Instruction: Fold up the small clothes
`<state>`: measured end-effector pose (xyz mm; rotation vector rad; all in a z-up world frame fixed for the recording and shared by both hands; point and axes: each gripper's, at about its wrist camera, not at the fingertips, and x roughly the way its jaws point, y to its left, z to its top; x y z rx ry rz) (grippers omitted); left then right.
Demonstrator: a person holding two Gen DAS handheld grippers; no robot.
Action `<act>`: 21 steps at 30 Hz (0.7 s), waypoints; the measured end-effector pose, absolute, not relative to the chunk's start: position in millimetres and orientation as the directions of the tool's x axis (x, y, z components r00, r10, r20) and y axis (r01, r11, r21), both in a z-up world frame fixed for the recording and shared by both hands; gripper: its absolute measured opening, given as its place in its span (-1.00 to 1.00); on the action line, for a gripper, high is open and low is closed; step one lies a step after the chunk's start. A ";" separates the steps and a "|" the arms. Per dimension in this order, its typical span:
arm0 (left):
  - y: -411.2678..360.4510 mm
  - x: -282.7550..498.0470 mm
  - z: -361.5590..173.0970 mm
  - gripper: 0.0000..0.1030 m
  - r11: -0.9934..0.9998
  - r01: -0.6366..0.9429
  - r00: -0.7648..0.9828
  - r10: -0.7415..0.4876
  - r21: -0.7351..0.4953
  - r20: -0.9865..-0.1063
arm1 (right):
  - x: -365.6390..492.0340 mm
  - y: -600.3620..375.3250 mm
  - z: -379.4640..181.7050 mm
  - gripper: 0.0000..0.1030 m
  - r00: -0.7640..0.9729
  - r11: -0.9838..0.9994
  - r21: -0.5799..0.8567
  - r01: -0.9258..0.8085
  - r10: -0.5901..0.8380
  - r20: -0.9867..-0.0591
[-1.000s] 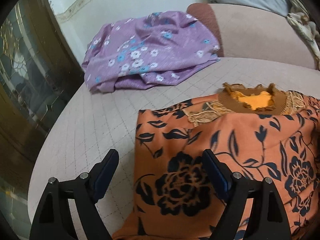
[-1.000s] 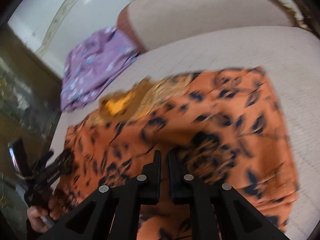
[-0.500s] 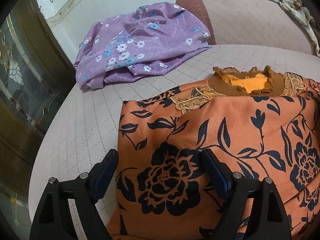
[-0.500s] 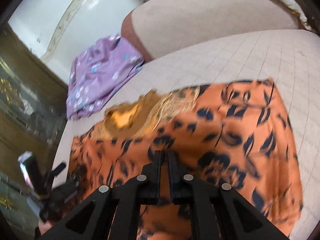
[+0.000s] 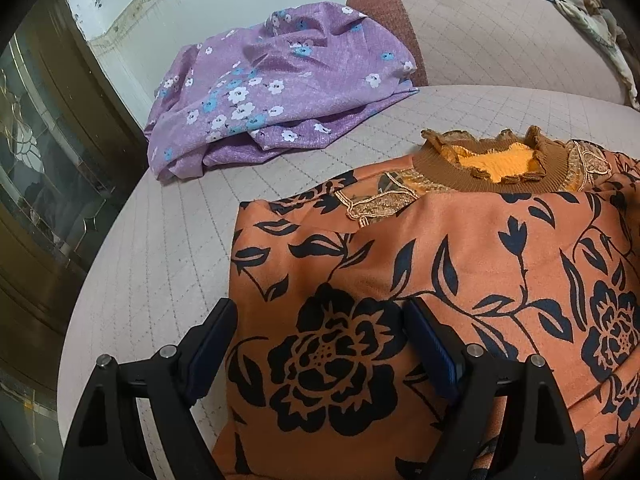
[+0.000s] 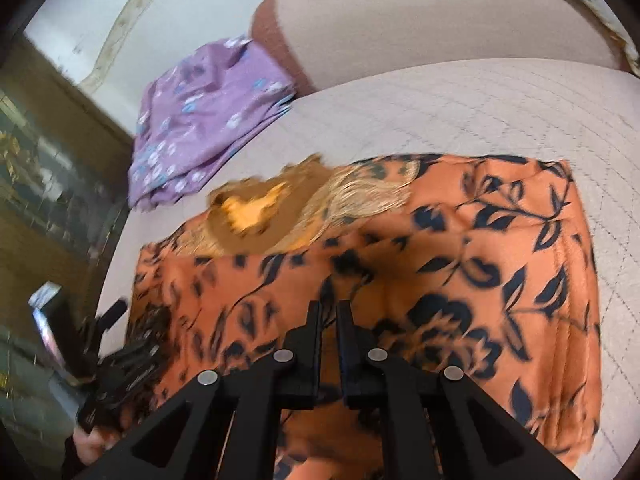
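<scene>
Orange floral top (image 5: 460, 280) looked soft, limp — best pinched at a corner hem; left gripper (image 5: 316, 320) gaped wide above it, right gripper (image 6: 329, 314) closed, apparently empty.

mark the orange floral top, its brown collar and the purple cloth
orange floral top (image 5: 460, 280): left wrist view, flat printed front panel.
brown collar (image 5: 448, 168): left wrist view, ribbed band at the neck.
purple cloth (image 5: 280, 92): left wrist view, middle of the crumpled heap.

Two wrist fisheyes close above the orange floral garment (image 5: 460, 280), both angled down, sharing its collar (image 6: 256, 216).
</scene>
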<state>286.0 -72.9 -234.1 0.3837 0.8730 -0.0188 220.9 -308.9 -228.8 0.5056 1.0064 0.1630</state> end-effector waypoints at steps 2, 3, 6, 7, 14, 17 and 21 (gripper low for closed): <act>-71.4 288.4 -235.8 0.74 0.935 0.169 0.636 0.139 0.312 -0.759 | 213.5 -303.0 -228.1 -0.82 0.504 0.868 0.491 0.074 0.392 -0.769; -70.3 289.1 -236.8 0.80 0.937 0.166 0.631 0.139 0.308 -0.763 | 207.2 -299.1 -229.7 -0.82 0.487 0.867 0.493 0.072 0.401 -0.776; -64.2 291.2 -239.0 0.86 0.951 0.154 0.607 0.124 0.269 -0.785 | 194.9 -291.8 -244.9 -0.82 0.405 0.863 0.495 0.097 0.421 -0.812; -62.0 291.8 -239.5 0.87 0.956 0.154 0.596 0.112 0.250 -0.795 | 191.2 -291.2 -249.0 -0.79 0.398 0.857 0.504 0.106 0.428 -0.811; -64.9 275.1 -244.9 0.88 0.930 0.207 0.582 0.133 0.305 -0.802 | 176.0 -294.3 -258.2 -0.84 0.405 0.818 0.547 0.178 0.445 -0.799; -58.9 264.7 -246.6 0.88 0.940 0.194 0.563 0.127 0.280 -0.816 | 171.5 -290.2 -258.3 -0.88 0.413 0.832 0.522 0.185 0.416 -0.810; -54.5 264.4 -243.3 0.87 0.952 0.185 0.554 0.106 0.246 -0.825 | 163.3 -291.0 -259.7 -0.90 0.409 0.825 0.531 0.191 0.425 -0.808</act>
